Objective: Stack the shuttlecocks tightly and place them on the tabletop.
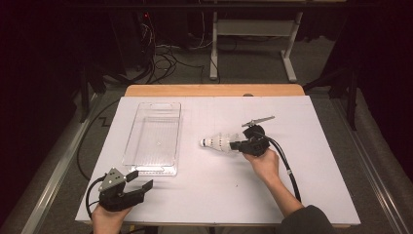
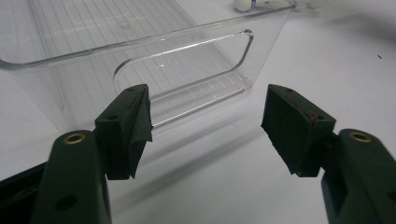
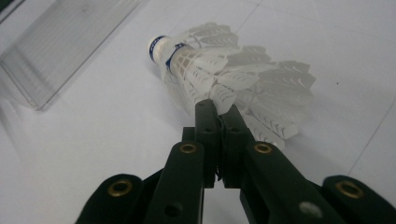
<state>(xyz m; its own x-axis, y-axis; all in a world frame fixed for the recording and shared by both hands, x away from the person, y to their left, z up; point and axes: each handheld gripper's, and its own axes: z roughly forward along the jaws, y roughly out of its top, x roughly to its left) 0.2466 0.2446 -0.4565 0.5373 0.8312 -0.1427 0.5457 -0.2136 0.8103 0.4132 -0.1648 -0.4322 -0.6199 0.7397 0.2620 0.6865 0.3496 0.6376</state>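
1. The right claw (image 1: 239, 145) sits right of the bench's middle in the high view, pointing left, with its jaws pressed together on the feather skirt of a white shuttlecock (image 1: 218, 143).
2. In the right gripper view the two black jaws meet at the rim of the shuttlecock (image 3: 219, 79), pinching one of the feathers; the rest of the skirt fans out to the right of them.
3. The shuttlecock lies on its side on the white bench (image 1: 292, 185), its cork tip with a blue band pointing left, towards the clear plastic tray (image 1: 153, 168).
4. The shuttlecock and the tray are apart, with bare bench between the cork and the tray's right wall.
5. The left claw (image 1: 138, 181) rests at the near left corner of the bench, held by the person's left hand (image 1: 108, 215); its jaws stand wide apart with nothing between them.
6. In the left gripper view the open jaws face the tray's (image 2: 140, 51) near end wall with its cut-out handle, close to it but not touching.
7. The tray lies lengthwise on the left half of the bench.
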